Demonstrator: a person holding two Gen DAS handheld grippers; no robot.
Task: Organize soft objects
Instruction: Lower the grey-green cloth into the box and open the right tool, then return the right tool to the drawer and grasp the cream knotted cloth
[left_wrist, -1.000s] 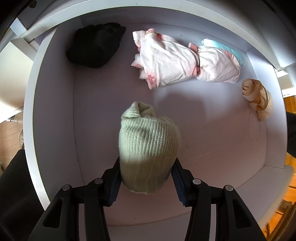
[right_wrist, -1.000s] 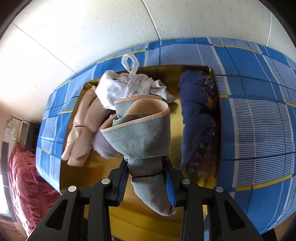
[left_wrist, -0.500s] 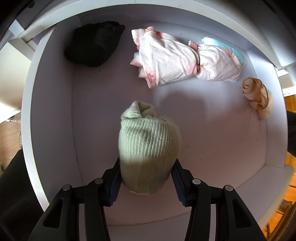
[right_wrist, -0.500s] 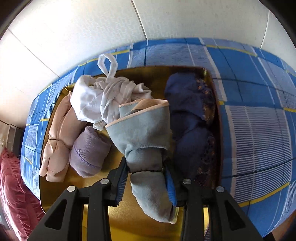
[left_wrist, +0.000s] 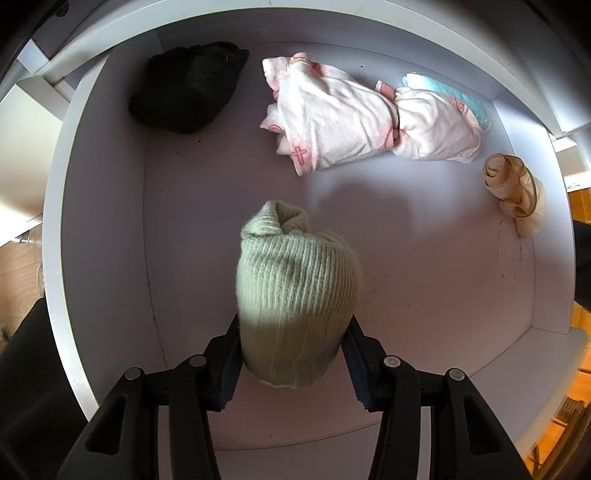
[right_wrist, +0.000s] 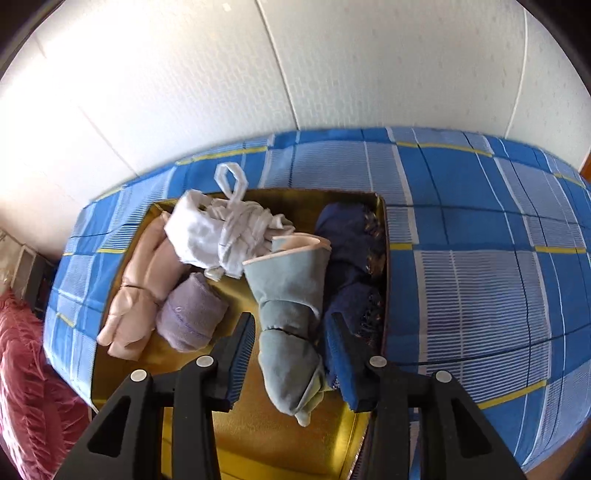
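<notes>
Since the earlier frame our right tool (right_wrist: 291, 363) has drawn back a little and its jaws have just been opening: the rolled grey-blue garment (right_wrist: 290, 310) now lies between the two blue pads with a gap on either side, no longer pinched, resting in the gold tray (right_wrist: 258, 443). In the same tray we see a knotted white bundle (right_wrist: 221, 232) at the back, a peach roll (right_wrist: 144, 284) along the left side, a mauve roll (right_wrist: 190, 314) just beside it, and a dark navy bundle (right_wrist: 351, 266) along the right wall, touching the grey-blue garment. The tray sits on a bed with a blue checked cover (right_wrist: 480, 258), and a white panelled wall rises behind it. Our left tool (left_wrist: 293, 360) has not shifted; pointing straight down, its jaws are pressed against the sides of a pale green ribbed knit roll (left_wrist: 295, 284), holding it over the open middle of a white drawer (left_wrist: 62, 206). Further back in the drawer lie a black bundle (left_wrist: 188, 86) at the left, a white-and-pink printed bundle (left_wrist: 362, 118) in the middle (tied around its waist, with a strip of pale turquoise cloth (left_wrist: 447, 94) showing behind it), and a small beige roll (left_wrist: 513, 188) against the right wall, all well apart from the green roll.
</notes>
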